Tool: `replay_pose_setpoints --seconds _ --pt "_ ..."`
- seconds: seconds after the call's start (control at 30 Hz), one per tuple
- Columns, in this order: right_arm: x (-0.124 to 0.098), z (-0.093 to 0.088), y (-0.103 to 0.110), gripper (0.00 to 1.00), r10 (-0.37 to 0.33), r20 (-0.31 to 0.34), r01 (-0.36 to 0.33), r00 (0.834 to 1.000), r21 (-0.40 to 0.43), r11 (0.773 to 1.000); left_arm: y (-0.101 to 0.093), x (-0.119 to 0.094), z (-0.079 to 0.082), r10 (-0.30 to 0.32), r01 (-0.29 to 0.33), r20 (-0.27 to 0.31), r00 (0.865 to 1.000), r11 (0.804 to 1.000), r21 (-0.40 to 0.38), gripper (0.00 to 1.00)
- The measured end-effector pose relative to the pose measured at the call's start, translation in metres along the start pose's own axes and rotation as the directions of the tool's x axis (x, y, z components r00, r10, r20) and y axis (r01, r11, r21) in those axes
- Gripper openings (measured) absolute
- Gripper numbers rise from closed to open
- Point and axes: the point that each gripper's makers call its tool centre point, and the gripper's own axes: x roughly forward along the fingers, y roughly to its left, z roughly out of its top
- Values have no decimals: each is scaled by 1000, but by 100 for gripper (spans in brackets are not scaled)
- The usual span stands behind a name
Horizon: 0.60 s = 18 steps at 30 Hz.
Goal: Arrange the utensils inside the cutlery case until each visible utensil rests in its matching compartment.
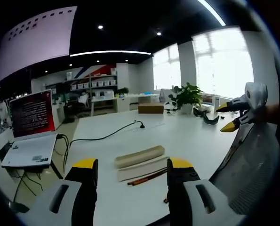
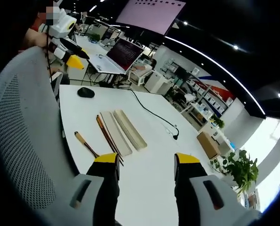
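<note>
Left gripper [image 1: 132,170]: jaws apart, nothing between them, raised off the table [image 1: 187,136]; in the right gripper view it sits upper left [image 2: 74,55], above the chair [image 2: 22,141] back.
Right gripper [image 2: 146,165]: jaws apart, holding nothing, above the table near its edge; in the left gripper view it is at right of frame [image 1: 230,117].
Case: two long pale pieces side by side at centre frame, the tray [image 2: 115,133] and what looks like its lid [image 2: 129,129]; whether they touch is unclear. Compartments cannot be made out.
Chopsticks [image 2: 108,136]: thin dark-red pair lying just beside the tray on the table, not in it.
Third utensil [image 2: 86,144]: slim stick with a light tip, lower left of centre, near the table edge, apart from the case.
Handling (judgement): utensils look light, stiff, thin and likely smooth, so they may roll or slip; best pinched across the shaft near the middle. The case looks light and may slide when nudged, so steadying it with the other gripper would help.
Progress (judgement): nothing seated yet.
Other: laptop [image 1: 30,123], mouse [image 2: 85,92], cable [image 1: 107,135], plant [image 1: 187,96].
</note>
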Motion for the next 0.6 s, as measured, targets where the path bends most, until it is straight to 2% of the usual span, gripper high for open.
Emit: replay_pose_setpoints --seconds 0.33,0.6 --pt "3 -5 -2 46 25 -13 -24 1000 48 999 0 2 4 -3 3 0 1000 1000 -5 60" --pt "4 -2 -2 47 26 -11 -26 1000 32 999 1 3 6 -2 2 5 1000 1000 -6 61"
